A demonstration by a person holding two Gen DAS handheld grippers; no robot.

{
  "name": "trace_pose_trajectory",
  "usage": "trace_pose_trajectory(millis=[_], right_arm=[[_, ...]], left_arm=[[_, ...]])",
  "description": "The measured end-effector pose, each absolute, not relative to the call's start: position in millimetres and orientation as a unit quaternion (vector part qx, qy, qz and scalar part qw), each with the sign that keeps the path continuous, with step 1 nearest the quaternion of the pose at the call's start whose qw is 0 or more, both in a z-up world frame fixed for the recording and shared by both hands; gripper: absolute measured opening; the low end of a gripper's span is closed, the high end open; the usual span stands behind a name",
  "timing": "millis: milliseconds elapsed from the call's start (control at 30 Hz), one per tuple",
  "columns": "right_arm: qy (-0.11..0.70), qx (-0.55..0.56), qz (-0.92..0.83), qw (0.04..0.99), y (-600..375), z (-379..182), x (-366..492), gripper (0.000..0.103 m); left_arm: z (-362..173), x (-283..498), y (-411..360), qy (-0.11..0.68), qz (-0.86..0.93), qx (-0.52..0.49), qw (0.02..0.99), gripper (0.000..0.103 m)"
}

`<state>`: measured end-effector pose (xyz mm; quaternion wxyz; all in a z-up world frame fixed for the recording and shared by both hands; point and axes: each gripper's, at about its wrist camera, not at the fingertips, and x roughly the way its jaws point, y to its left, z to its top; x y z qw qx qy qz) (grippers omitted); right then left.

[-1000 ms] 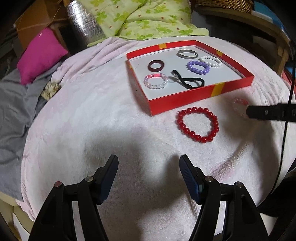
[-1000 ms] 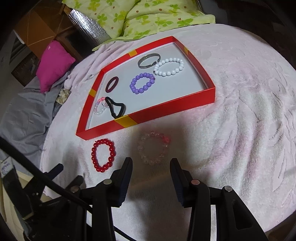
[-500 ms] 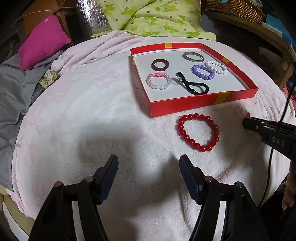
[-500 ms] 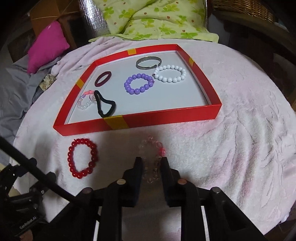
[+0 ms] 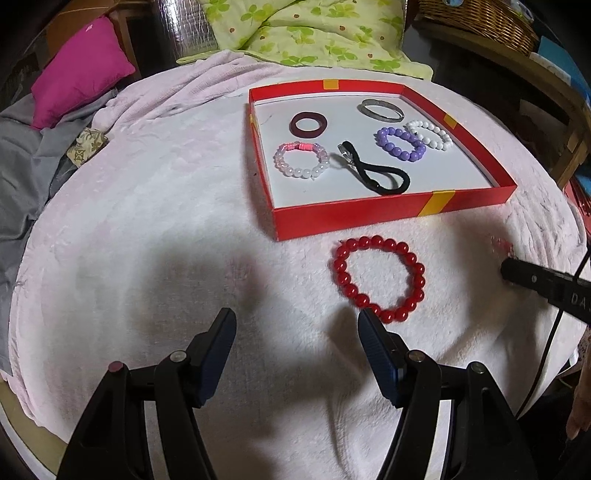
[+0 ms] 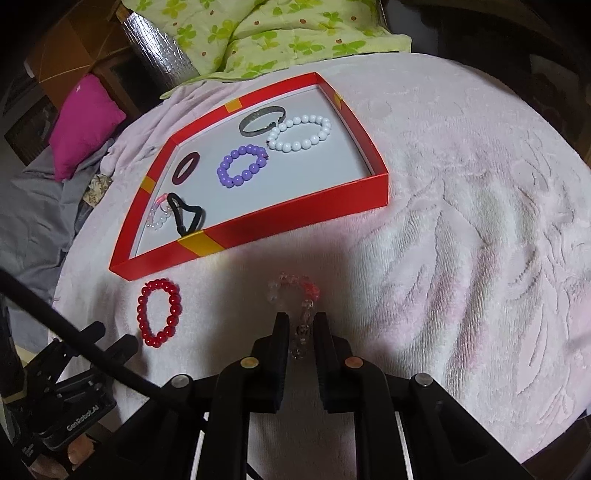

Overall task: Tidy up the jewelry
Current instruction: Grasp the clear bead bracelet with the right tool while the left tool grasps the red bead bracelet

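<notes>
1. A pale pink plush blanket covers the rounded table and carries everything; behind it lie a green clover-print quilt, a magenta pillow, grey cloth and a silvery foil roll.
2. A shallow red tray with yellow tape marks sits on the blanket; inside it are a dark maroon ring, a silver bangle, a purple bead bracelet, a white bead bracelet, a pink-and-clear bead bracelet and a black hair tie.
3. A red bead bracelet lies flat on the blanket just in front of the tray's near wall, outside it.
4. The left hand-held gripper hangs above bare blanket with its jaws spread wide and nothing between them; the red bead bracelet lies just beyond its right finger.
5. The right hand-held gripper is clenched on a clear bead bracelet with a pink knot; the near beads are squeezed between the pads, the far loop rests on the blanket in front of the tray.
6. Only the left wrist view shows a wicker basket at the far right, and the right hand-held gripper from the side as a black bar at the edge, with only a pink smear of the clear bead bracelet visible; only the right wrist view shows that grip plainly, plus a brown cardboard box behind the pillow.
</notes>
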<state>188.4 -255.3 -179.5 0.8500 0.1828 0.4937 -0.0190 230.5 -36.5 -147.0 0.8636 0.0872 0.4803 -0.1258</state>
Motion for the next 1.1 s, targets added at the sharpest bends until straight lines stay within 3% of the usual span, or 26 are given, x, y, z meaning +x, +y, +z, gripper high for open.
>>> trace_pose_trajectory(millis=[433,533,600,700,1100], right_arm=[[0.493,0.178,-0.018,0.851,-254.1,-181.0,189.9,0.016],[0.488,0.176,-0.018,0.855,-252.9,-180.0,188.5,0.015],[0.485,0.176,-0.015,0.857,-251.6,-178.8,188.0,0.015],[0.475,0.186,-0.002,0.860,-250.0,-174.9,188.0,0.015],[0.478,0.177,0.030,0.860,-231.3,-175.6,195.0,0.015]], left_arm=[[-152.7,243.5,-63.8,0.461,-0.127,0.105,0.872,0.069],[-152.8,242.4,-67.8,0.455,-0.146,0.105,0.872,0.053],[-151.2,239.2,-68.2,0.453,-0.163,0.100,0.871,0.033],[-149.5,235.2,-72.4,0.449,-0.184,0.106,0.868,0.012],[-147.1,229.1,-45.1,0.473,-0.212,0.066,0.853,0.007]])
